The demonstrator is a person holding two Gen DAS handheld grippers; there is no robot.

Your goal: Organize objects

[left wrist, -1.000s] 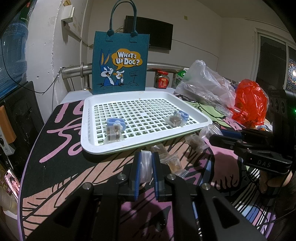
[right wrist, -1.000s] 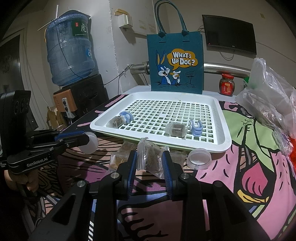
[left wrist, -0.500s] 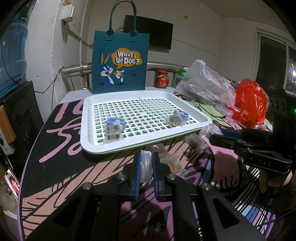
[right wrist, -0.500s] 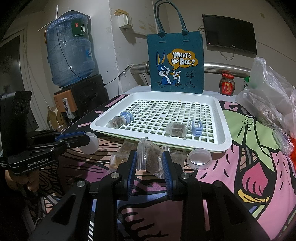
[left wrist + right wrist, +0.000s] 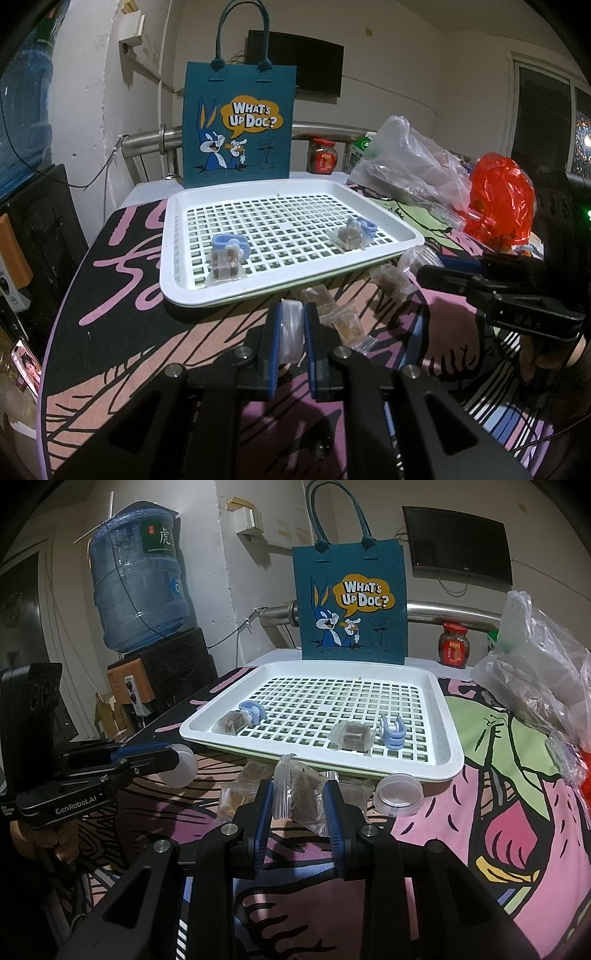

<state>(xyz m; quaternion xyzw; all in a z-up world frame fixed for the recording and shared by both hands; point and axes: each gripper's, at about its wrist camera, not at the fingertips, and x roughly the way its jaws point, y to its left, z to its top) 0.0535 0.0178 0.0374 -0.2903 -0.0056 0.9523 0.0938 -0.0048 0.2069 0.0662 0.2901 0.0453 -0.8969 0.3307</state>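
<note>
Clear lid [image 5: 291, 334] inside left gripper [image 5: 291, 317]

Tray [image 5: 439, 716] centre lies open; loose packets [image 5: 236, 794] and a lid [image 5: 399, 794] crowd its near edge.

The worktop [image 5: 498, 812] is covered by a cartoon-printed cloth; on it are set a white grid tray [image 5: 448, 738], loose sachets [image 5: 236, 794], a clear lid [image 5: 398, 794] and a blue tote bag [image 5: 351, 602].
</note>
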